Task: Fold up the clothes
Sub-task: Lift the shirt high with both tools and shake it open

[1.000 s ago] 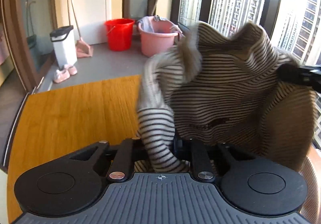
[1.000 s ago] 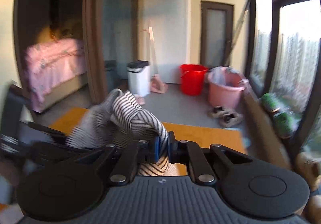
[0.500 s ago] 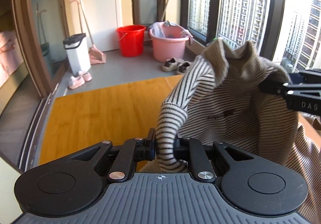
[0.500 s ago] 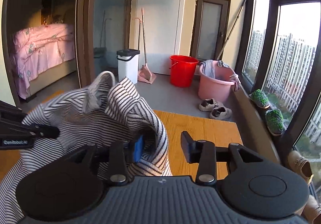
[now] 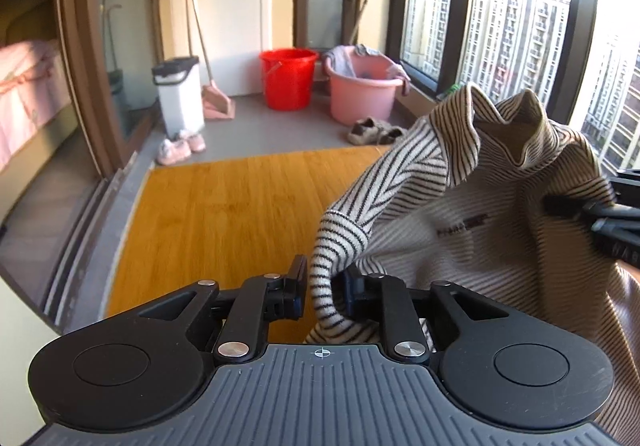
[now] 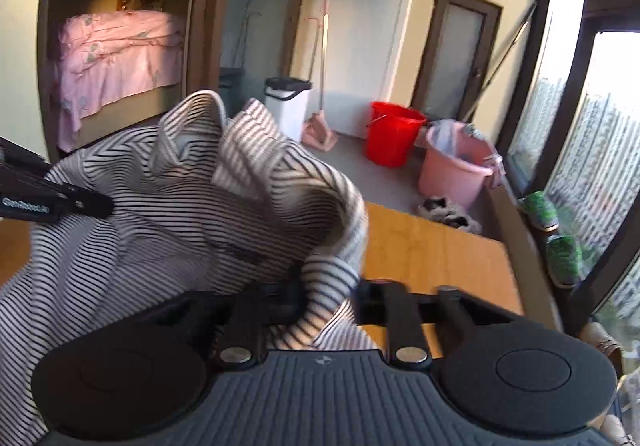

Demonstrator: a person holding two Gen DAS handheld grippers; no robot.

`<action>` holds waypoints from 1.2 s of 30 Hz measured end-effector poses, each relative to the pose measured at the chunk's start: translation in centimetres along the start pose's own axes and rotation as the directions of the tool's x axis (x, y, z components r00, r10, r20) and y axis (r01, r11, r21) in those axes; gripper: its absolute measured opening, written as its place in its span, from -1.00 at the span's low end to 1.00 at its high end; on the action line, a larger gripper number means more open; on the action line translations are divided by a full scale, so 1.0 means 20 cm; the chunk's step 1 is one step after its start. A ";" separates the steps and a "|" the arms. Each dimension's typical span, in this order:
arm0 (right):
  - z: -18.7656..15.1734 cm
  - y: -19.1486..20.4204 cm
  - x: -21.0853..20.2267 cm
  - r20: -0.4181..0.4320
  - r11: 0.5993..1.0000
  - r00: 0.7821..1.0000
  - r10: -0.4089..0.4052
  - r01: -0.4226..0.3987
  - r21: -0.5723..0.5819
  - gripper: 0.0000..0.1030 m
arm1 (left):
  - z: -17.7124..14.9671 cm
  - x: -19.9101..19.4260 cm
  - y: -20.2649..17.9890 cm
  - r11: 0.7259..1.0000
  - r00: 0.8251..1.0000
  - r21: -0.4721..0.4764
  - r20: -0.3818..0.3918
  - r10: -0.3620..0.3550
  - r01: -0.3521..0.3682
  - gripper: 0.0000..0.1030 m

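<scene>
A black-and-white striped shirt point(image 5: 500, 214) hangs in the air between my two grippers, above a wooden table point(image 5: 224, 214). My left gripper point(image 5: 325, 292) is shut on one striped sleeve cuff. My right gripper point(image 6: 326, 300) has its jaws apart with the other cuff point(image 6: 320, 286) draped between them; blur hides whether the pads touch the cloth. The right gripper's fingers point(image 5: 592, 210) show at the right edge of the left wrist view, against the shirt. The left gripper's fingers point(image 6: 56, 202) show at the left of the right wrist view.
The wooden table point(image 6: 432, 254) lies below. Beyond it on the grey floor are a red bucket point(image 5: 287, 78), a pink basin point(image 5: 362, 86), a white bin point(image 5: 178, 94), slippers point(image 5: 180, 144) and shoes point(image 5: 374, 130). Windows run along the right; a bedroom doorway is on the left.
The right gripper's jaws opened from shut on the cuff; the cuff still lies between them. Both grippers rose and the shirt spread wider between them.
</scene>
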State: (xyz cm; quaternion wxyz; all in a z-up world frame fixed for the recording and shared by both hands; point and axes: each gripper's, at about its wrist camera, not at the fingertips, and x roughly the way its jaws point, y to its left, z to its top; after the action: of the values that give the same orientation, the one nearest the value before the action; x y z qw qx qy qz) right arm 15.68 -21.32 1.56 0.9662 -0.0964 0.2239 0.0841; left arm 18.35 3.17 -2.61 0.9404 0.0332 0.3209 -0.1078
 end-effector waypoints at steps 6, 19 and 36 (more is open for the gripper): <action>0.19 -0.15 -0.35 0.218 0.999 0.975 -0.052 0.050 0.018 -0.84 | 0.16 -0.40 0.01 0.997 0.968 0.054 0.249 0.042 -0.057 -0.78; 0.37 -0.22 -1.26 0.532 0.997 0.846 0.044 -0.067 0.025 -0.84 | 0.17 -1.39 -0.15 0.985 0.779 0.099 0.625 0.049 -0.142 -0.83; 0.24 -0.48 -1.68 0.520 0.855 0.785 0.336 -0.485 0.180 -0.83 | 0.04 -1.86 -0.19 0.981 0.746 0.154 0.666 -0.017 -0.115 -0.80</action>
State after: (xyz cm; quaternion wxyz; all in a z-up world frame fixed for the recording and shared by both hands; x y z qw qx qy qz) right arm -10.16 -33.51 22.32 0.9512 0.1287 0.0088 0.2802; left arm -10.65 6.08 20.78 0.9881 0.0884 -0.0468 -0.1169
